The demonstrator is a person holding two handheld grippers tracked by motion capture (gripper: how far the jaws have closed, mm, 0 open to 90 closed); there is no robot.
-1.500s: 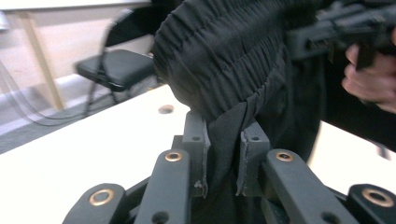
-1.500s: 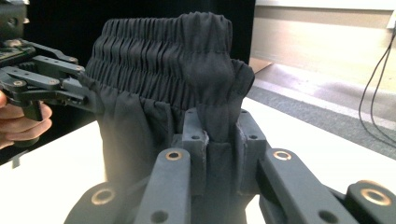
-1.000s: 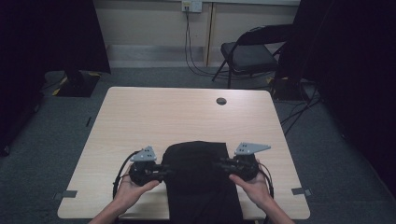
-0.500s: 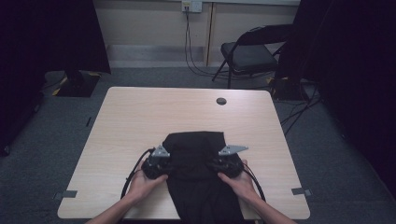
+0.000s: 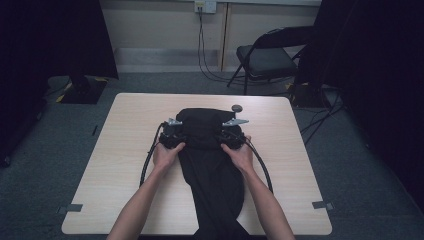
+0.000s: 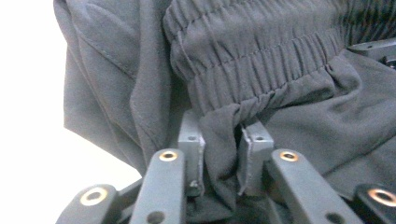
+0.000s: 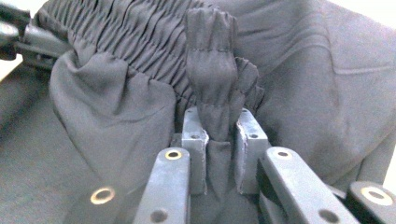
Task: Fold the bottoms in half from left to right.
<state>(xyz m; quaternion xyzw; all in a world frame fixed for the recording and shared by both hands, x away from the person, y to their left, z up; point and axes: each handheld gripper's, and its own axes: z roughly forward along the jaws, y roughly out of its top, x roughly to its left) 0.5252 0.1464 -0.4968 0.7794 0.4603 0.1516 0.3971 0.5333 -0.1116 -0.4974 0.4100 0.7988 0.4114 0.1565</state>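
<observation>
Both hand-held grippers, left point(image 5: 174, 131) and right point(image 5: 231, 131), clamped on the trousers point(image 5: 210, 165) waistband mid-desk, legs hanging off the near edge; thin bunched pinch in left could slip if I pull apart

A pair of black trousers point(image 5: 210, 160) lies lengthwise on the tabletop point(image 5: 110, 165), its gathered elastic waistband point(image 6: 261, 56) at the far end near the middle, the legs running toward the near edge and hanging over it. The waist fabric is bunched and folded.
</observation>
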